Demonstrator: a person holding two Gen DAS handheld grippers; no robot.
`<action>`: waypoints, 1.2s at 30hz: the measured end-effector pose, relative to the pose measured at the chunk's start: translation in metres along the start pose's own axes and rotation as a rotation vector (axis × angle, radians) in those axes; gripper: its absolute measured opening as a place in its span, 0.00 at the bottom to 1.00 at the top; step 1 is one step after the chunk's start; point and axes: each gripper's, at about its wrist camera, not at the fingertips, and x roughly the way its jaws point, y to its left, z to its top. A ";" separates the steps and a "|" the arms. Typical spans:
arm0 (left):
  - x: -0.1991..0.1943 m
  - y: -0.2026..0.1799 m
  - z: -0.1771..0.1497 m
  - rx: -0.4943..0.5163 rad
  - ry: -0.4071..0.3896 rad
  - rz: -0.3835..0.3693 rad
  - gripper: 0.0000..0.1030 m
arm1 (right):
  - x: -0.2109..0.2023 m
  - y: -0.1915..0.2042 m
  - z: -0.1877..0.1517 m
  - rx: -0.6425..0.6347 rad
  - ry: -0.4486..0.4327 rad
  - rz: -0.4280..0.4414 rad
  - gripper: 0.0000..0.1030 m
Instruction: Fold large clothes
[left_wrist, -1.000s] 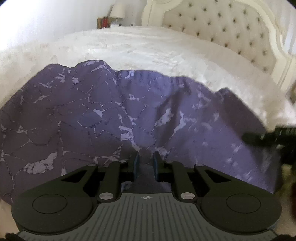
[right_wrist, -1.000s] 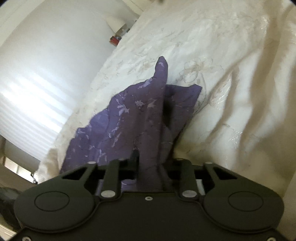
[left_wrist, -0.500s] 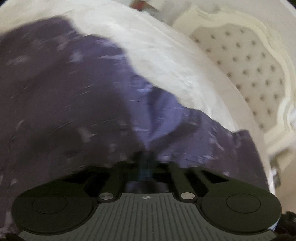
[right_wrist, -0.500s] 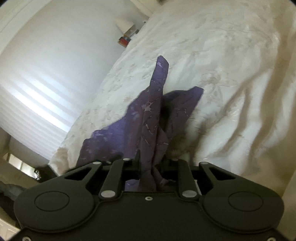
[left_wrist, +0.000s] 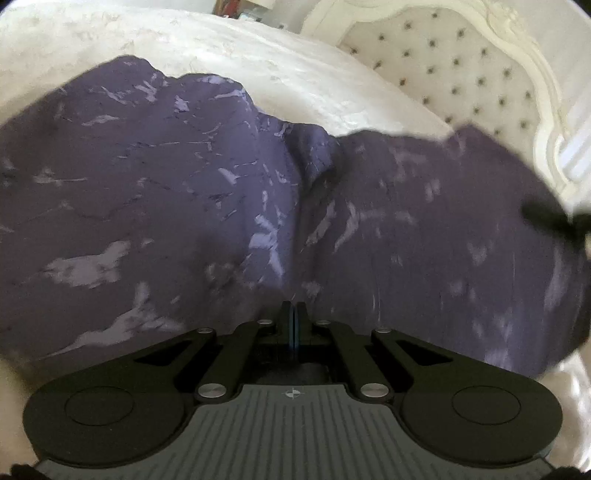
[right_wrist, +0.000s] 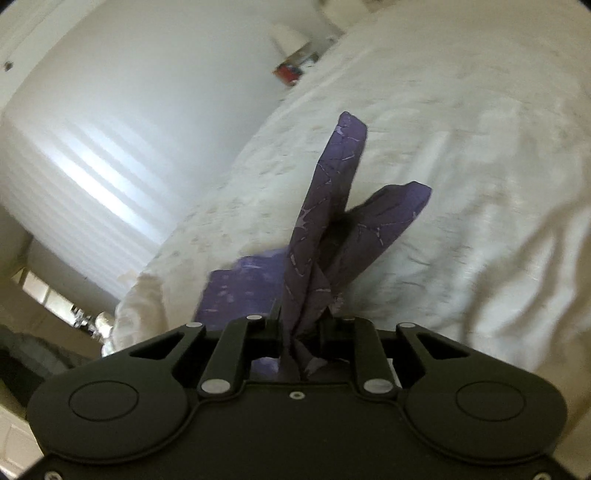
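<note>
A large purple garment (left_wrist: 184, 206) with pale marbled streaks fills the left wrist view, spread over a white bedspread (left_wrist: 258, 62). My left gripper (left_wrist: 294, 314) is shut, its jaws pressed together on the garment's near edge. In the right wrist view my right gripper (right_wrist: 301, 325) is shut on a bunched part of the same purple garment (right_wrist: 325, 221), which rises in two flaps above the bed. The right gripper's dark tip (left_wrist: 554, 218) shows at the far right of the left wrist view, on the cloth.
A cream tufted headboard (left_wrist: 461, 74) stands at the bed's far end. A bedside table with a lamp and red items (right_wrist: 291, 62) sits by the wall. White bedspread (right_wrist: 461, 166) lies under the garment. Dark furniture (right_wrist: 33, 347) shows low left.
My left gripper closed on the garment's edge; it was open a second ago. The right gripper lifted its bunched cloth higher, and less fabric now lies on the bed in its view.
</note>
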 end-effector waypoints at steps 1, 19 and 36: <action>-0.004 0.001 -0.003 0.016 0.001 -0.004 0.02 | 0.004 0.008 0.002 -0.013 0.004 0.009 0.26; -0.031 0.030 -0.022 -0.071 -0.003 -0.007 0.03 | 0.160 0.140 -0.018 -0.125 0.243 0.180 0.26; -0.056 0.018 -0.034 -0.039 0.024 0.002 0.04 | 0.250 0.172 -0.070 -0.166 0.538 0.237 0.43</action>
